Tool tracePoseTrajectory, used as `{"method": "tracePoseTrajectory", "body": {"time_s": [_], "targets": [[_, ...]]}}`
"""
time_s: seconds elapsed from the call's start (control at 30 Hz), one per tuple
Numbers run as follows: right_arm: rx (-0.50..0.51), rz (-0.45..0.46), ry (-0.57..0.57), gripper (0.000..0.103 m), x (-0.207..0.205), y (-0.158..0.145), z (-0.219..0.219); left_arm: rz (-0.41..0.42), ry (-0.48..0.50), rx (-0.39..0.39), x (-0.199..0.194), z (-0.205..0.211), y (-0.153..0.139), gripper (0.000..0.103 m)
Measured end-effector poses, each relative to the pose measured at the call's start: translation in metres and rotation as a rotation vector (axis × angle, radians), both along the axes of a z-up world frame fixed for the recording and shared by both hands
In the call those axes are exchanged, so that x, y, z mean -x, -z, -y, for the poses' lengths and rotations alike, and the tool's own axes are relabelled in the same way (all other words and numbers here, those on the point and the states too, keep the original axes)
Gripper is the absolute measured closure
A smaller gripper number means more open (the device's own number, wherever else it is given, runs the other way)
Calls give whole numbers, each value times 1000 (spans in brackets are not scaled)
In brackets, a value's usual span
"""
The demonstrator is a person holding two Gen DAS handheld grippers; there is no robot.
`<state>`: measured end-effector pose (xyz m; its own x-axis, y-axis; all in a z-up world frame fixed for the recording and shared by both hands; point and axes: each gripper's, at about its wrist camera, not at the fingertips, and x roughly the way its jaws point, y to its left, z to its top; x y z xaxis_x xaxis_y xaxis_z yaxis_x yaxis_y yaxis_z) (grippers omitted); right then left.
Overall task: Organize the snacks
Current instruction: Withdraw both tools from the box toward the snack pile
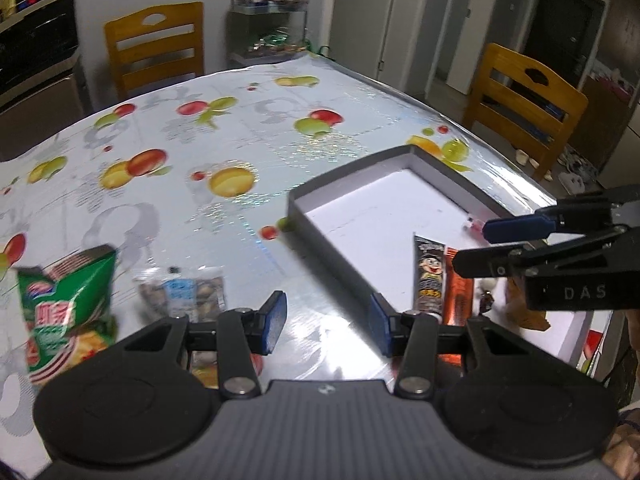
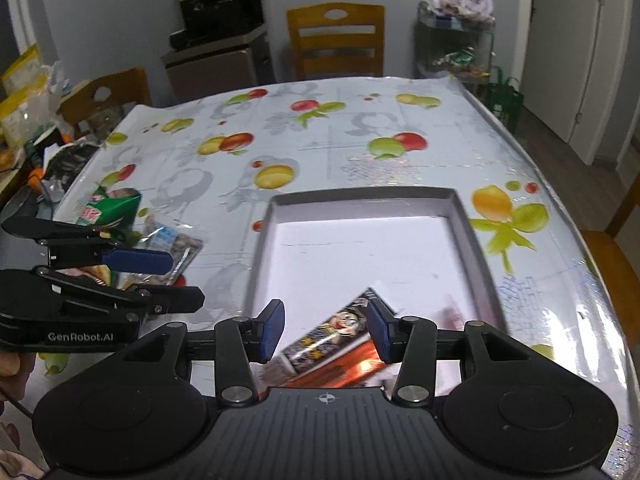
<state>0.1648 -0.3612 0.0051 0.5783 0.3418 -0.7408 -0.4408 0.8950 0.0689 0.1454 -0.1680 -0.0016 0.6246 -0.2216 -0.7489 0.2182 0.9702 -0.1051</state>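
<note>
Both grippers spread and empty, left gripper (image 1: 328, 324) over bare tablecloth (image 1: 224, 128), right gripper (image 2: 326, 330) above grey tray (image 2: 476, 256), cartoon snack stick (image 2: 336, 332) and orange packet (image 2: 352, 368) inside tray at six o'clock, green chip bag (image 1: 68, 304) at nine o'clock.

Desk (image 2: 360, 168) cloth: pale, fruit print, red, yellow, green. Tray (image 2: 476, 240): grey walls, white floor. Chip bag (image 1: 64, 304), lower left: green. Tongs' pads (image 1: 276, 320): blue.

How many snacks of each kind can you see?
Green chip bag: 1
Clear packet: 1
Cartoon stick pack: 1
Orange stick pack: 1
Total: 4; smaller bits in the box are too blurry.
</note>
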Motion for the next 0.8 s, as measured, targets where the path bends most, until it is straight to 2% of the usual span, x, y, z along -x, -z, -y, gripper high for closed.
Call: {"method": "tracePoseTrajectory", "body": {"time_s": [0.8], "targets": [[-2,-8,-116,48,26,1,-68,4,-121,2,53,-82,-4,59]]}}
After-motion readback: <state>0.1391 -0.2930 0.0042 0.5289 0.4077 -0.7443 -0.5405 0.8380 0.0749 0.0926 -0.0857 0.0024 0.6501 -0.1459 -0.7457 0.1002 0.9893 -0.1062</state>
